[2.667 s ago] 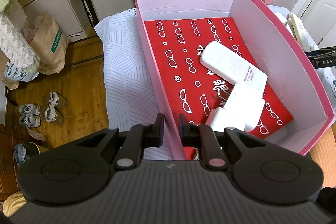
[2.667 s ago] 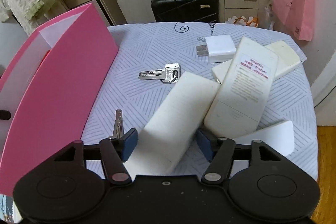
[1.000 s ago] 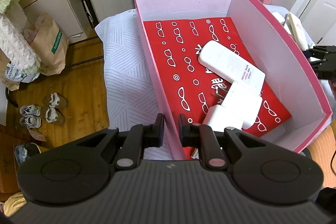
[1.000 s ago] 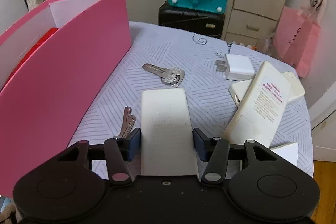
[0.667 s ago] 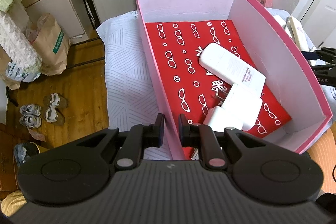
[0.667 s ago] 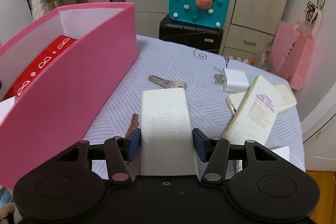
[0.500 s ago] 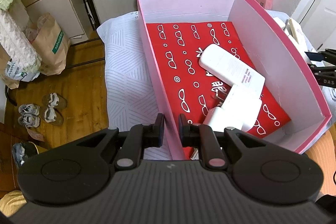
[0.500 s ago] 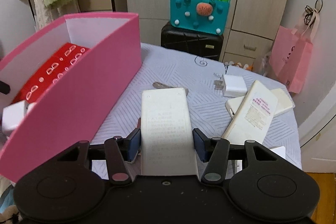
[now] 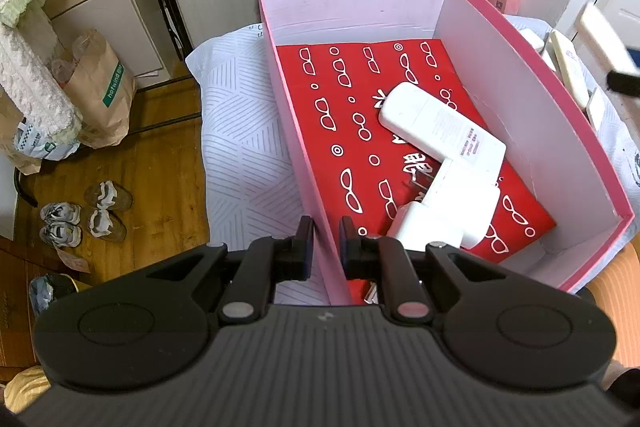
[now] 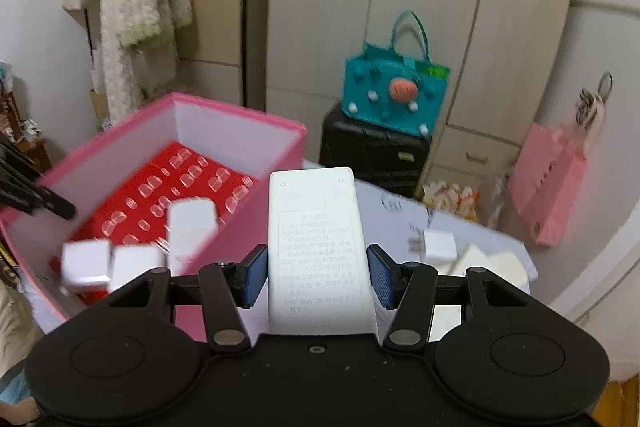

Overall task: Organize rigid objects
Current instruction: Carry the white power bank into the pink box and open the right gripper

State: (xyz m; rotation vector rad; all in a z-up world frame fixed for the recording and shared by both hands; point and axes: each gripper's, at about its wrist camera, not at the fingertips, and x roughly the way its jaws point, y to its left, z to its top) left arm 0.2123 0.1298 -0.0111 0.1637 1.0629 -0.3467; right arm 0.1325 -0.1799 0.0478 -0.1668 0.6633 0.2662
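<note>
Above the table (image 10: 400, 211), white slab (image 10: 316, 247) between right claw (image 10: 317, 277) fingers.

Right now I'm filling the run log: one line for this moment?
left gripper: clamps pink box wall | right gripper: holds white power bank aloft | box holds white devices

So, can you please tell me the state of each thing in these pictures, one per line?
Left gripper: shut on the pink box wall.
Right gripper: shut on the white remote, lifted.
Pink box: open, no lid.
White adapters: lying inside the box.
Wardrobe doors: closed.
</note>
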